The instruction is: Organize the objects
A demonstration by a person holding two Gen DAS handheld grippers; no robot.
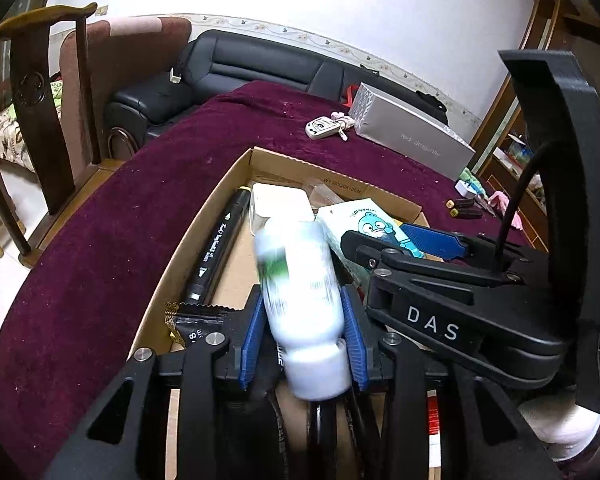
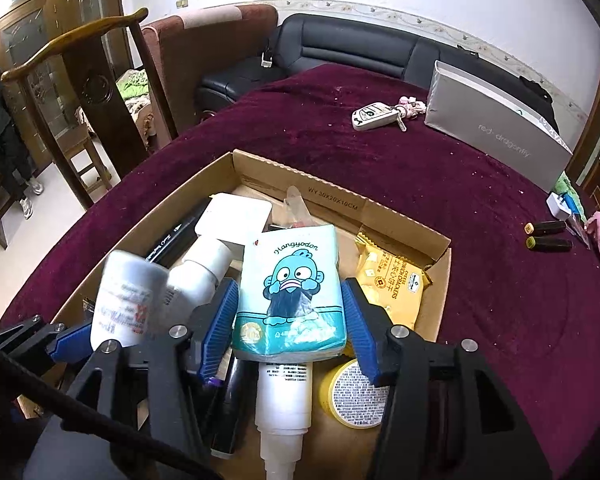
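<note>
Both wrist cameras look steeply down, close over the same cardboard box (image 1: 228, 184) on the table.

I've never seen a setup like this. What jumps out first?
A cardboard box crammed with odds and ends sits on a dark red cloth. In the middle, blue-padded tongs flank a tissue pack with a blue cartoon face, while the other tongs flank a blurred white bottle.
</note>
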